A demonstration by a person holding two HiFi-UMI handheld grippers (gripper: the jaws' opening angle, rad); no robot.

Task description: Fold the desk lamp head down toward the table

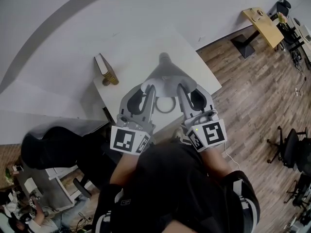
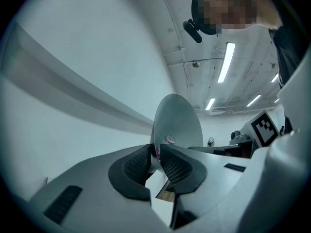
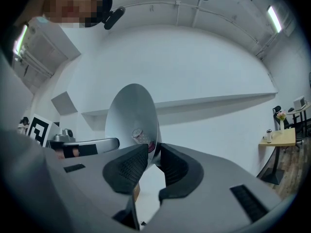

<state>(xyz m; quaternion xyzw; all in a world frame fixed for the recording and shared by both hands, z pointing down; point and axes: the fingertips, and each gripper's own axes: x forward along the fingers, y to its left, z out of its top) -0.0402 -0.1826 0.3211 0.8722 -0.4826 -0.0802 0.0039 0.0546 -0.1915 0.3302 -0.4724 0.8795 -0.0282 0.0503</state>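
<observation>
Above counter [image 1: 129, 57], left claw [image 1: 148, 86] and right claw [image 1: 184, 85] clamp narrow on lamp head [image 1: 165, 72] rim, 7 and 5 o'clock. Head looks light, stiff, slick; rim likely gives best leverage.

Head view: the lamp head [image 1: 167, 74] covers its own arm and joint, so I can't tell how those sit. Its near rim disappears under the left claw [image 1: 147, 88] and right claw [image 1: 187, 88], and only part of a grey ring [image 1: 159, 107] peeks out between them. The tabletop [image 1: 131, 67] loses its near edge behind the claws and the person's body [image 1: 170, 188]. The corner object [image 1: 106, 69] could be a book or a stand, too small to call. In both gripper views the claw bodies block nearly all the tabletop, and the small part [image 2: 170, 140] inside the lamp head is too blurry to name. Stuff on the far desk [image 1: 265, 25] is just specks. The chair [image 1: 294, 147] is cut off at the right edge.
</observation>
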